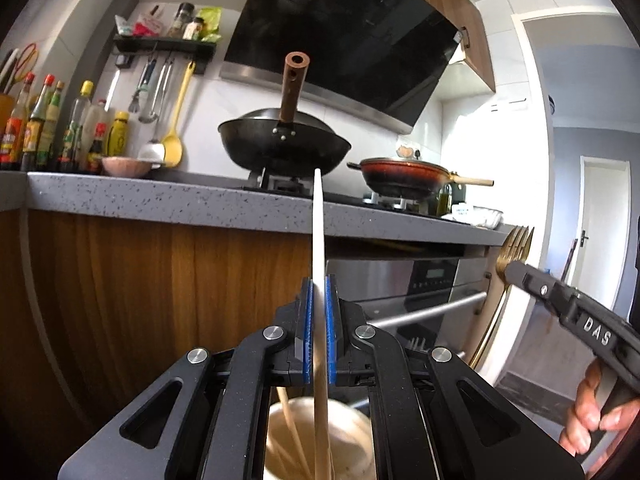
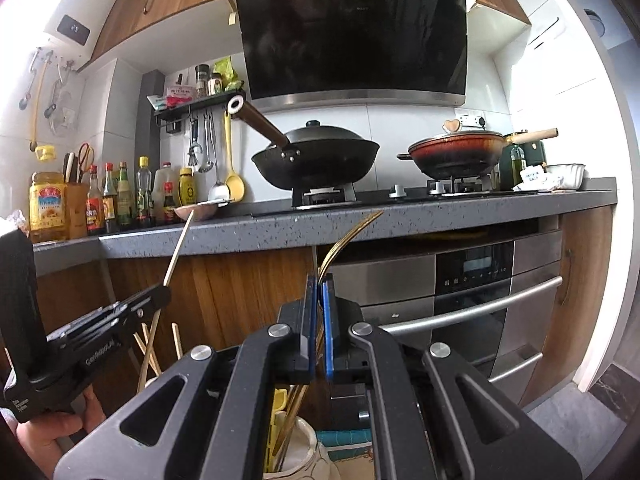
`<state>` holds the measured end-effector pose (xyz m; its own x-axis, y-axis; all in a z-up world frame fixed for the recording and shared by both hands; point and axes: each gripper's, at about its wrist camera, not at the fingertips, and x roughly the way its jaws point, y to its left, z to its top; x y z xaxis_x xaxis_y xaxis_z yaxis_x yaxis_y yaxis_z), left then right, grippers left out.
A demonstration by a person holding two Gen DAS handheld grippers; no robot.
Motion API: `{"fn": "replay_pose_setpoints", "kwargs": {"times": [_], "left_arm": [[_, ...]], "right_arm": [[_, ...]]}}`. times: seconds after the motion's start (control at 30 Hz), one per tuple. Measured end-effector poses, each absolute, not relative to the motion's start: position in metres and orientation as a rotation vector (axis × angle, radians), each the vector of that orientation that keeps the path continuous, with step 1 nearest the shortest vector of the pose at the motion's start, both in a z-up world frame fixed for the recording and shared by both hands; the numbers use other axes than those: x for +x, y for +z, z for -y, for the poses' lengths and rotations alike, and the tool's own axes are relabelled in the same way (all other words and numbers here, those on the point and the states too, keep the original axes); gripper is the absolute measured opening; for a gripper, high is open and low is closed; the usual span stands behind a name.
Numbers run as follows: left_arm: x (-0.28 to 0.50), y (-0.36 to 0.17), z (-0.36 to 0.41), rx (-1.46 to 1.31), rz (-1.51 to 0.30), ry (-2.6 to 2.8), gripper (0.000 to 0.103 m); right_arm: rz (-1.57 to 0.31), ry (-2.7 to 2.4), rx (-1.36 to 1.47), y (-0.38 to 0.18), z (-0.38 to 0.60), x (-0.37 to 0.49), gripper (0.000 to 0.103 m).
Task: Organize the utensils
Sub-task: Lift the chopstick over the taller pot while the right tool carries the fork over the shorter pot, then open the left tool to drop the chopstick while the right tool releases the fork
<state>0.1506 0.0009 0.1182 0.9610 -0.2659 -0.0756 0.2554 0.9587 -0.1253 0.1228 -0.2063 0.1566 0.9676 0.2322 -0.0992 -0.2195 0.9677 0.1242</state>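
Left tongs clamped on an upright chopstick above a cream holder; right tongs pinching a gold fork. Fork tines seen only from left wrist; holder bases cut off.

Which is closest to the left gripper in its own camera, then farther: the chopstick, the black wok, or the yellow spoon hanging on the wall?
From the left gripper:
1. Chopstick, clamped between its pads, dead centre.
2. Black wok, on the stove straight ahead.
3. Yellow spoon, hanging on the back wall, upper left.
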Motion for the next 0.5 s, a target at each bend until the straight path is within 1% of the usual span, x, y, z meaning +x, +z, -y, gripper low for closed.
{"fn": "replay_pose_setpoints", "kwargs": {"times": [0.2, 0.4, 0.5], "left_arm": [[0.159, 0.106, 0.013, -0.068, -0.088, -0.28, 0.006], [0.141, 0.093, 0.022, 0.019, -0.097, -0.311, 0.006], [0.131, 0.086, 0.022, 0.065, -0.131, -0.305, 0.006]], "right_arm": [[-0.166, 0.245, 0.096, 0.136, 0.203, 0.132, 0.003], [-0.198, 0.268, 0.104, 0.118, 0.201, 0.13, 0.003], [-0.214, 0.268, 0.099, 0.109, 0.198, 0.126, 0.003]]}}
